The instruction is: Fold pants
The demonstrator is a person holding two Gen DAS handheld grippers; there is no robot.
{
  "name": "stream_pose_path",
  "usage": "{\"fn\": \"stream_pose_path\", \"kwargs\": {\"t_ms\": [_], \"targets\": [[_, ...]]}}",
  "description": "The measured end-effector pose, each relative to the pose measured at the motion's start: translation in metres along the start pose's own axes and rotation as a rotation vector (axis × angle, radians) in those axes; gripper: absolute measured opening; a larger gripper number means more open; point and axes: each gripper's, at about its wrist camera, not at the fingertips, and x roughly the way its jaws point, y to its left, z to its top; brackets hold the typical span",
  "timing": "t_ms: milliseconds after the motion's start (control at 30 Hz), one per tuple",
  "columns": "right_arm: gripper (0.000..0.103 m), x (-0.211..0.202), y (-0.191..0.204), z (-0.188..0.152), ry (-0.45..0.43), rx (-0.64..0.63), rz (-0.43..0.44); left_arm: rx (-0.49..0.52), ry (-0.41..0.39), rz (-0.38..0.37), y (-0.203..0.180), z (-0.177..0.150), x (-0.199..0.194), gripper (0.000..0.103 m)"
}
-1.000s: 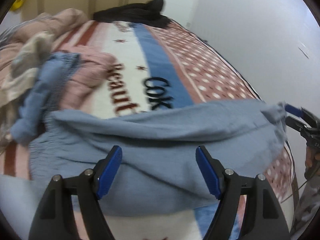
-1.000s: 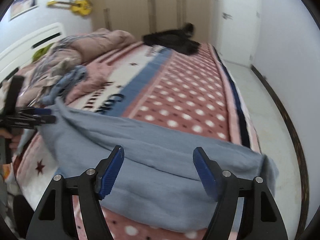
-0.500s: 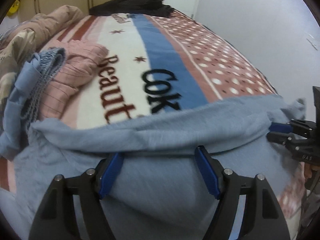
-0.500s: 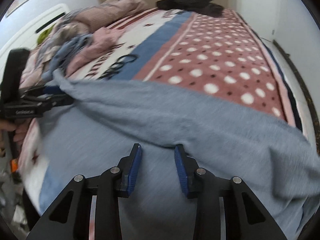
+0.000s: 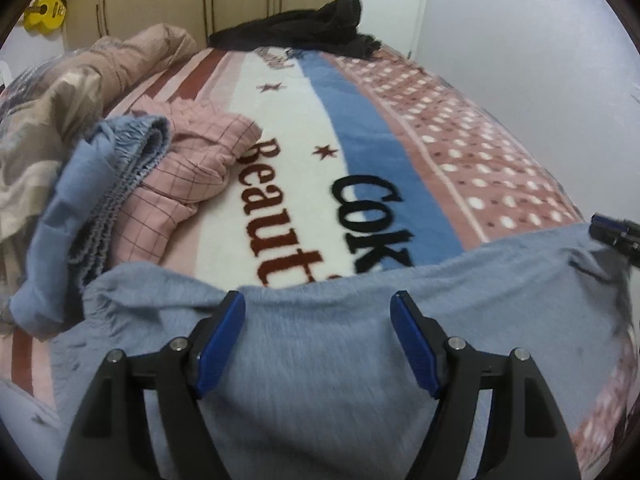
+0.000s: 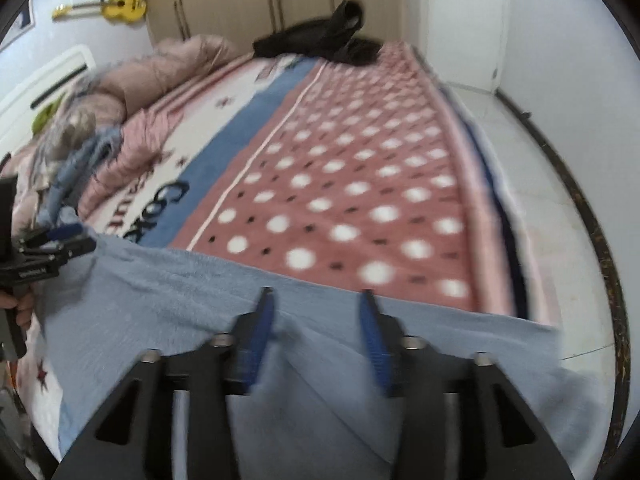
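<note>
Light blue pants [image 5: 320,360] lie spread across the near edge of the bed, and they also show in the right wrist view [image 6: 160,280]. My left gripper [image 5: 318,308] is open, with its blue pads over the pants' far fold edge near the waist end. My right gripper [image 6: 316,308] is open over the pants at the other end; it shows small at the right edge of the left wrist view [image 5: 612,232]. The left gripper shows at the left edge of the right wrist view [image 6: 52,244].
A patterned blanket [image 5: 360,160] covers the bed. A pile of pink and blue clothes [image 5: 152,184] lies on the left, a crumpled quilt [image 5: 80,80] behind it. A black garment [image 5: 304,32] lies at the far end. White wall and floor [image 6: 540,160] flank the right side.
The right gripper's jaws, nearly closed half a second ago, have spread apart. Both grippers have moved forward over the pants, and the pants' far edge now lies flatter on the bed.
</note>
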Motion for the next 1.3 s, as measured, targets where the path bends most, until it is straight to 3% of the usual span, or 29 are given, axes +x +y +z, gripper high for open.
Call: {"fn": "stream_pose_path", "kwargs": {"t_ms": [167, 233, 267, 400, 500, 633, 667, 700, 733, 767, 867, 1067, 1200, 1300], "targets": [[0.06, -0.077, -0.057, -0.032, -0.082, 0.056, -0.137, -0.005, -0.024, -0.06, -0.007, -0.01, -0.029, 0.074], [0.072, -0.09, -0.074, -0.049, -0.067, 0.071, -0.155, 0.015, -0.024, -0.059, -0.012, -0.014, -0.036, 0.075], [0.073, -0.095, -0.083, -0.059, -0.052, 0.082, -0.175, 0.03, -0.022, -0.05, -0.016, -0.017, -0.038, 0.076], [0.073, -0.097, -0.111, -0.098, 0.009, 0.082, -0.287, 0.051, 0.003, -0.034, -0.02, -0.029, -0.037, 0.076], [0.073, -0.086, -0.129, -0.117, 0.051, 0.105, -0.267, 0.039, 0.018, -0.038, -0.019, -0.032, -0.034, 0.076], [0.072, -0.065, -0.146, -0.119, 0.062, 0.12, -0.318, 0.034, 0.022, -0.037, -0.021, -0.033, -0.031, 0.076], [0.07, -0.062, -0.151, -0.118, 0.048, 0.13, -0.322, 0.033, 0.023, -0.036, -0.021, -0.033, -0.031, 0.076], [0.053, -0.059, -0.154, -0.116, 0.038, 0.139, -0.331, 0.033, 0.024, -0.037, -0.021, -0.033, -0.031, 0.076], [0.022, -0.057, -0.156, -0.115, 0.037, 0.145, -0.34, 0.033, 0.024, -0.037, -0.021, -0.033, -0.03, 0.076], [0.005, -0.055, -0.159, -0.114, 0.042, 0.153, -0.347, 0.034, 0.025, -0.035, -0.021, -0.033, -0.03, 0.076], [0.002, -0.06, -0.165, -0.112, 0.004, 0.161, -0.397, 0.037, 0.029, -0.03, -0.022, -0.033, -0.028, 0.076], [0.002, -0.116, -0.179, -0.108, -0.068, 0.173, -0.44, 0.049, 0.04, -0.013, -0.024, -0.034, -0.023, 0.076], [0.002, -0.15, -0.178, -0.103, -0.024, 0.152, -0.366, 0.052, 0.046, -0.009, -0.026, -0.034, -0.022, 0.076], [0.002, -0.165, -0.18, -0.1, 0.068, 0.138, -0.26, 0.048, 0.053, -0.016, -0.027, -0.033, -0.021, 0.076]]}}
